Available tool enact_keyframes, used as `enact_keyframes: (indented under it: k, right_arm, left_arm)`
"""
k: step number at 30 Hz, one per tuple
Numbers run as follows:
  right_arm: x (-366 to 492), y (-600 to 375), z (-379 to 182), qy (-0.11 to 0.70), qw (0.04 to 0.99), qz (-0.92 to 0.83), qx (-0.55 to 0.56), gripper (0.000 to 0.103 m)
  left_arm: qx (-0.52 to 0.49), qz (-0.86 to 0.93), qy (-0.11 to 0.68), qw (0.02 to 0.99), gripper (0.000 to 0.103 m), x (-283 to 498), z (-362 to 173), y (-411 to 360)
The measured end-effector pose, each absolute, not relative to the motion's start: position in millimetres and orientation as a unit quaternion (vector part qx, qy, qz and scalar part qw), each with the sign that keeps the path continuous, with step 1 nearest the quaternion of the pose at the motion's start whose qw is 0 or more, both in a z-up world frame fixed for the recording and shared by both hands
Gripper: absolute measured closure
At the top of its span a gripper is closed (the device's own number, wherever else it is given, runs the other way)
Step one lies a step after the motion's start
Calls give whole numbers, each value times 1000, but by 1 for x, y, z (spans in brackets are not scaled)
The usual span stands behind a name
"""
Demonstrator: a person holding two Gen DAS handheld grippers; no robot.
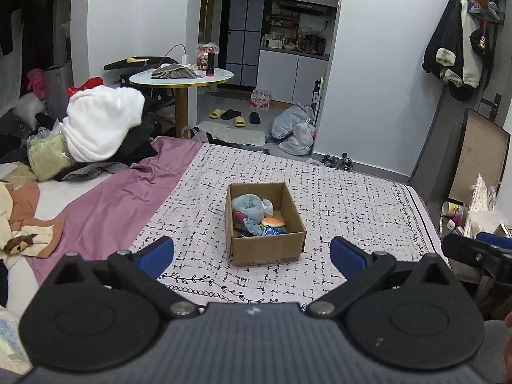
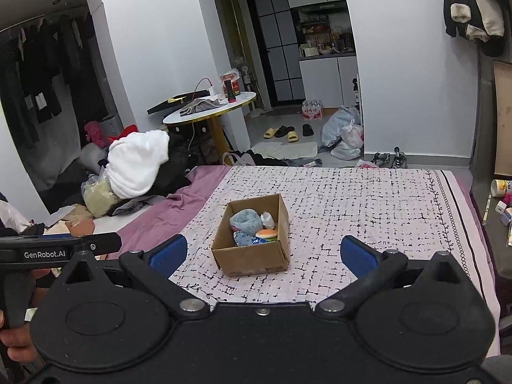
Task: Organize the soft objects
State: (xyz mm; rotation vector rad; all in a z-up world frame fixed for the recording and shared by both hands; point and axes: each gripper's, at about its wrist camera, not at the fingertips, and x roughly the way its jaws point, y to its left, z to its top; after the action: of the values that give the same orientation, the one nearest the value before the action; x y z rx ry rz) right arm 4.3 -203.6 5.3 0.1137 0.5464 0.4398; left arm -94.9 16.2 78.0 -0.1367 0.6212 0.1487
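Note:
A cardboard box (image 1: 267, 251) stands on the patterned white bedspread (image 1: 352, 211), straight ahead. Inside lie a fluffy blue soft toy (image 1: 248, 206), a burger-shaped toy (image 1: 272, 222), a blue packet (image 1: 272, 232) and a white wrapped item (image 1: 268, 206). My left gripper (image 1: 252, 252) is open and empty, held back from the box's near side. In the right wrist view the box (image 2: 252, 257) holds the same blue toy (image 2: 245, 219) and burger toy (image 2: 266, 234). My right gripper (image 2: 264, 254) is open and empty, also short of the box.
A purple sheet (image 1: 105, 204) lies left of the bedspread. A pile with a white fluffy garment (image 1: 102, 121) sits at the bed's far left. A round table (image 1: 182, 76) stands beyond. Slippers and plastic bags (image 1: 294, 128) lie on the floor. Clutter lines the bed's right edge (image 2: 502, 198).

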Motion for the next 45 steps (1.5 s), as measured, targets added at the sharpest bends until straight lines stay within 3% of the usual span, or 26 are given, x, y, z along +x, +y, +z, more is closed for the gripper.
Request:
enact_keyframes:
  k: [45]
  right_arm:
    - [-16, -221, 5, 255, 947, 186, 54, 0]
  left_arm:
    - [-61, 59, 294, 952, 0, -109, 78, 2]
